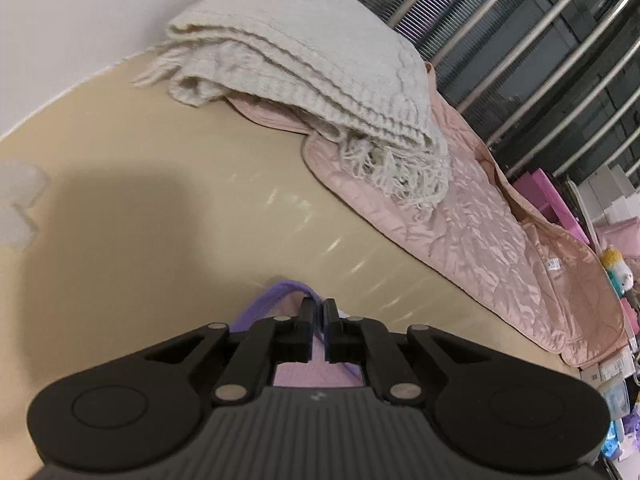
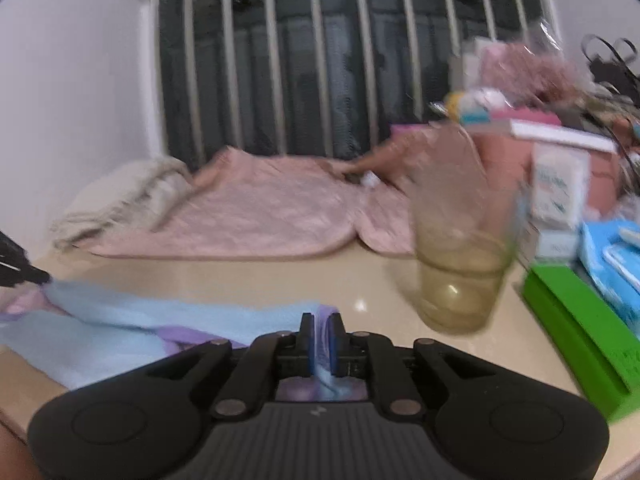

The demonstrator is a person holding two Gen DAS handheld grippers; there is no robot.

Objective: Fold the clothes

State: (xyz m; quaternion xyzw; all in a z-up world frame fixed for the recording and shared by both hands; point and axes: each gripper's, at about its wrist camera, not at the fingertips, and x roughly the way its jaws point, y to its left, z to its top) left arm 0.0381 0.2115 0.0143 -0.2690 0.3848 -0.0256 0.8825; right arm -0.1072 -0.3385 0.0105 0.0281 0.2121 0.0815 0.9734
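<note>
Garment point(image 2: 132, 316) — stretched leftward from right tongs point(image 2: 319, 326) — pinched.

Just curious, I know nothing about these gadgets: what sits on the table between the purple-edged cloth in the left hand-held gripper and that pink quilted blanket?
Nothing: the left wrist view shows only bare glossy beige tabletop between them.

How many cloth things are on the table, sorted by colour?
Pink: 1, the quilted blanket
Cream: 1, the fringed knit throw lying on it
Light blue and purple: 1, the garment held by both grippers
Total: 3
</note>
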